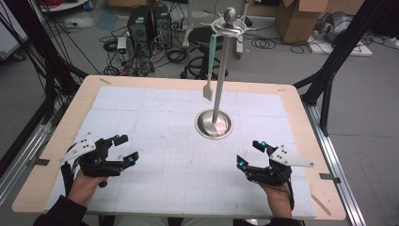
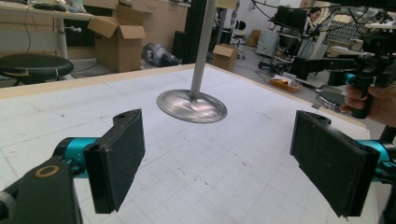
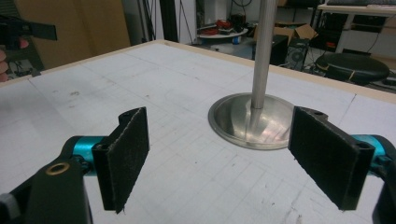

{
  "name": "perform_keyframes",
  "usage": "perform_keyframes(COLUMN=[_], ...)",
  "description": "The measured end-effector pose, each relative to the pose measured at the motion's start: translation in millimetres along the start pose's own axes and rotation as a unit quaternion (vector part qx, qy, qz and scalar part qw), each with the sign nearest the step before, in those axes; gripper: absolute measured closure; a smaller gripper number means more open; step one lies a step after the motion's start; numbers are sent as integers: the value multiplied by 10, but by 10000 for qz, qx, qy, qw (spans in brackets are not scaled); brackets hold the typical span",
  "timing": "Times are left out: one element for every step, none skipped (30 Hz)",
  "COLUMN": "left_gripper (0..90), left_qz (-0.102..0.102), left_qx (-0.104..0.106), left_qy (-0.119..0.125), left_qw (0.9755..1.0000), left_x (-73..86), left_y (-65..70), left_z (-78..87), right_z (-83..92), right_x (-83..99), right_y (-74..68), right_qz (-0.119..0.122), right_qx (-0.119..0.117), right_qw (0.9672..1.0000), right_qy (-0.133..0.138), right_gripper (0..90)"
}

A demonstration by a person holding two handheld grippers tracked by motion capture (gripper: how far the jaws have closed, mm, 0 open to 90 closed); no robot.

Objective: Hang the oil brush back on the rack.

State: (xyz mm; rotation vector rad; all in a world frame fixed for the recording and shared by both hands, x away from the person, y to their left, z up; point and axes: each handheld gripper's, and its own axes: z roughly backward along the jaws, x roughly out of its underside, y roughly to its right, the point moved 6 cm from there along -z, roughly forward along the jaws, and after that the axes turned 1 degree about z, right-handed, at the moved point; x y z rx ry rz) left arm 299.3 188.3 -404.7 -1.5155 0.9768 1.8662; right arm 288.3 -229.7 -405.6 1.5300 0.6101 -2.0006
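Spatula [image 1: 209,70] on stand [image 1: 218,94], high view.

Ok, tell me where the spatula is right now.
In the high view the spatula hangs from the top of the metal stand, on the pole's left side, above the far middle of the table, apart from both grippers.

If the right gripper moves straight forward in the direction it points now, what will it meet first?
Probably the round base of the metal stand, which lies ahead between the open jaws of the right gripper; only bare table mat lies before it. Depth is hard to judge, so it might touch the pole instead.
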Motion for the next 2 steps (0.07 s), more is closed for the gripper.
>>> perform_keyframes(left_gripper=[181,181], left_qz=[6,9], left_qx=[-2,-6], left_qy=[5,5], left_qw=[10000,10000], left_x=[1,0], left_y=[-2,-4], left_z=[1,2], right_z=[-3,-4], right_x=[2,4], right_y=[-4,-6], right_qz=[-4,-8], right_qx=[-9,-9], right_qw=[10000,10000], right_qy=[-10,-17], right_gripper=[195,195])
